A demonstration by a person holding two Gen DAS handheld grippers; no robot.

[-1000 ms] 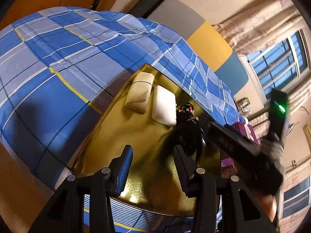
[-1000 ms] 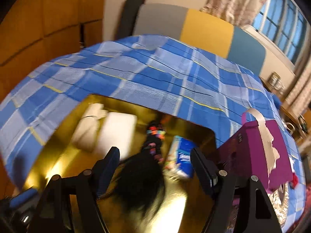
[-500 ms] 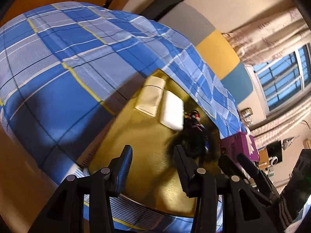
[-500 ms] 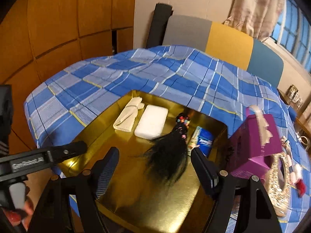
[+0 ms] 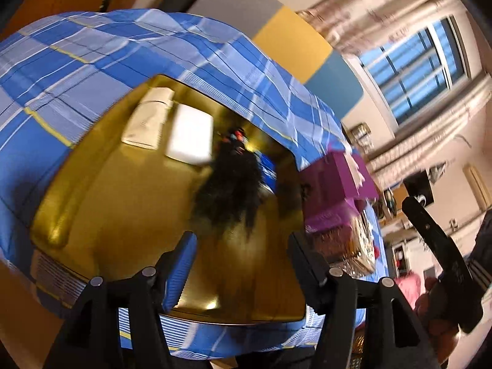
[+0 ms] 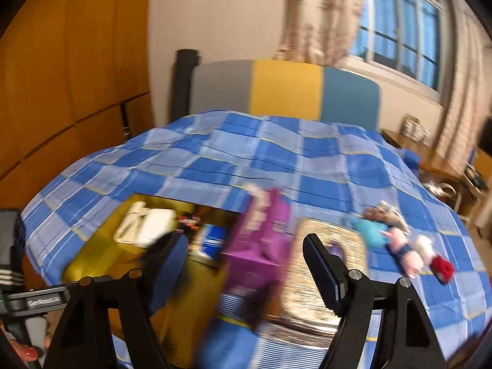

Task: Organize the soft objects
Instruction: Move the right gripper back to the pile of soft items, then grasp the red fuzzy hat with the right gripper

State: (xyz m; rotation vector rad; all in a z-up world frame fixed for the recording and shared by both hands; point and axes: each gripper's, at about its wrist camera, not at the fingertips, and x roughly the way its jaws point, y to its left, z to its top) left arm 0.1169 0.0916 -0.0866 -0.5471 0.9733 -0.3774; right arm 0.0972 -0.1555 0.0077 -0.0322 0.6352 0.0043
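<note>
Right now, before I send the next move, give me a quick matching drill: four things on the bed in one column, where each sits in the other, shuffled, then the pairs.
Things:
1. black furry piece
2. purple box
3. white pad
4. red item

Places:
A. on the plaid bedspread, at the far right of the small toys
B. in the gold tray, beside the cream folded cloth
C. in the gold tray, near its middle
D. standing between the gold tray and the silver tray

Pairs: 1-C, 2-D, 3-B, 4-A
</note>
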